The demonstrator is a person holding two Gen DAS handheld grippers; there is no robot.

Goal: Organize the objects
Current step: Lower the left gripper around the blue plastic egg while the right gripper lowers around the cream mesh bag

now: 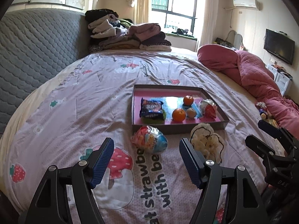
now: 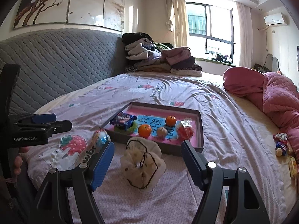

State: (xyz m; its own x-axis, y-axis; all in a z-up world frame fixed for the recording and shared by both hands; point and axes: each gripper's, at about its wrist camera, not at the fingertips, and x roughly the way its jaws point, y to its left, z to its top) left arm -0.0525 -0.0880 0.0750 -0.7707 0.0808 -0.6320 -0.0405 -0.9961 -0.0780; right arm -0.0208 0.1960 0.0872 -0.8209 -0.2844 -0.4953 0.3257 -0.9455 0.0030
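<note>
A shallow box tray (image 1: 179, 127) (image 2: 155, 148) with a pink floor lies on the bed. It holds a dark blue cookie pack (image 1: 152, 108) (image 2: 123, 120), two oranges (image 1: 178, 114) (image 2: 144, 130), a small beige ball (image 1: 191, 112) and a red-wrapped snack (image 1: 208, 107) (image 2: 185, 131). In front of the tray lie an egg-shaped wrapped toy (image 1: 149, 141) (image 2: 101, 137) and a cream mesh pouch (image 1: 207, 141) (image 2: 143, 163) with a dark drawstring. My left gripper (image 1: 146, 160) is open, just short of the egg toy. My right gripper (image 2: 147, 163) is open, with the pouch between its fingers.
A pink quilt (image 1: 252, 72) (image 2: 276, 97) is bunched at the right. Several small wrapped sweets (image 2: 281, 143) lie beside it. Folded clothes (image 1: 129, 35) (image 2: 160, 59) are piled at the far end by the grey padded headboard (image 1: 37, 43). A TV (image 1: 279, 45) hangs on the right wall.
</note>
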